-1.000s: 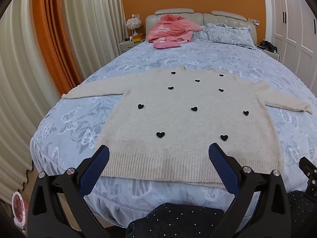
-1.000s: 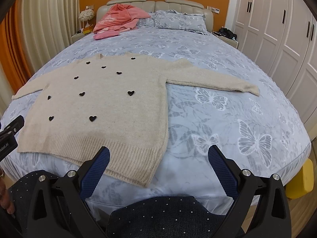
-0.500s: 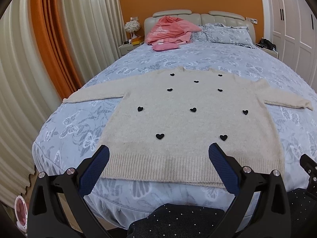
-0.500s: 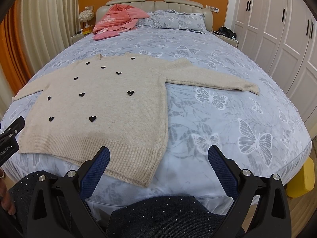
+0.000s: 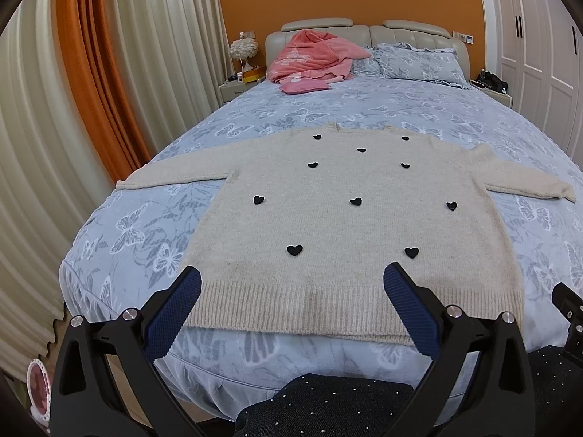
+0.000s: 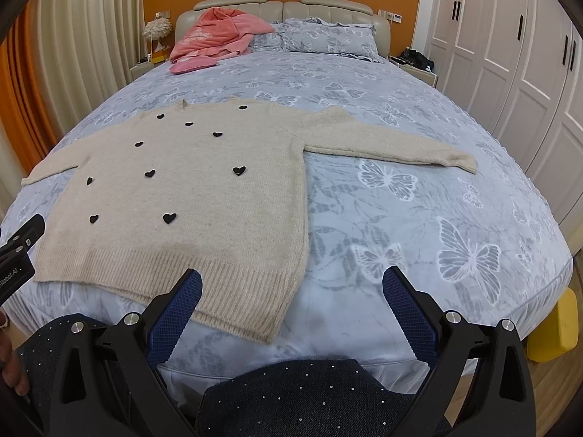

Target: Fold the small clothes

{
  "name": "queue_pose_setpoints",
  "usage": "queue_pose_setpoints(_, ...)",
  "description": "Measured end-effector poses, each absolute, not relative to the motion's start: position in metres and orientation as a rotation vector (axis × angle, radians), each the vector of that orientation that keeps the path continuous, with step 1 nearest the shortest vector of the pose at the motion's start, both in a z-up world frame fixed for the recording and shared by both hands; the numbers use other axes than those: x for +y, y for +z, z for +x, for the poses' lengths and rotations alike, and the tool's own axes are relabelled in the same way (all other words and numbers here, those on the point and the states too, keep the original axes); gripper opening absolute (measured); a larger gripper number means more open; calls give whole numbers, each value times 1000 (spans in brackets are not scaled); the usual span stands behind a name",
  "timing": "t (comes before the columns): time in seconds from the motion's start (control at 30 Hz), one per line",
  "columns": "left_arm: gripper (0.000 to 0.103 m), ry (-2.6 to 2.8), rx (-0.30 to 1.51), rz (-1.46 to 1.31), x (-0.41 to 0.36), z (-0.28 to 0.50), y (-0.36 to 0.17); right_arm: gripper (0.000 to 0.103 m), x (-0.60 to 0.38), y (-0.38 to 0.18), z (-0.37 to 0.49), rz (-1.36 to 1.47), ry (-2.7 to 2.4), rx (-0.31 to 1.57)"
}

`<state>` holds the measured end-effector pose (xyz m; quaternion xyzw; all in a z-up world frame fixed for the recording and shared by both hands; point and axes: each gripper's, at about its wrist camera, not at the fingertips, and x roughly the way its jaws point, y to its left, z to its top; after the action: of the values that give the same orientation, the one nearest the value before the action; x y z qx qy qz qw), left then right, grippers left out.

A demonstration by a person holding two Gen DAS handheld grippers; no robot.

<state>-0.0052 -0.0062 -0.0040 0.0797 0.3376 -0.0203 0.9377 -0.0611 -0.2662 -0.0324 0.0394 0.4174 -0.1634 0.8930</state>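
Sweater (image 5: pixel 346 218): flat on bed (image 6: pixel 419 218), sleeves spread, nothing folded.
Handling: I judge it soft, floppy, grippy knit.
Hold: I'd pinch the cuffs.
Left gripper (image 5: pixel 291 291): jaws apart, empty.
Right gripper (image 6: pixel 291 291): same.

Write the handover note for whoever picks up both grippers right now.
Left gripper: open, empty, hovering at the foot of the bed over the sweater's hem.
Right gripper: open, empty, near the hem's right corner.
Cream sweater with black hearts: spread flat on the butterfly bedspread, hem toward you, both sleeves stretched out sideways.
Pink garment: heaped by the headboard, untouched.
Done: sweater laid out.
Left: every fold; none has started.
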Motion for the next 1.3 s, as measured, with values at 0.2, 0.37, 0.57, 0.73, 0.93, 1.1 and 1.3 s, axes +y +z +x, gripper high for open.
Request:
queue_pose_setpoints(0.2,98,-41,689,163,-6,-5,-4,98,-267,-32,-61,83,-339,867)
queue_pose_setpoints(0.37,98,-40,692,165,-7,-6,-4,98,-267,-32,-61,84,-338,867)
queue_pose_setpoints(0.57,98,-43,691,170,-6,-4,-4,98,-269,-33,-61,86,-337,868)
queue_pose_setpoints(0.73,98,-43,690,168,-7,-5,-4,98,-269,-33,-61,87,-337,868)
queue_pose_setpoints(0.93,98,-42,689,170,-7,-5,-5,98,-269,-34,-62,89,-337,868)
queue_pose_setpoints(1.1,98,-42,689,170,-7,-5,-5,98,-271,-34,-62,90,-336,870)
queue_pose_setpoints(1.3,98,-41,689,171,-8,-5,-5,98,-271,-33,-62,93,-336,869)
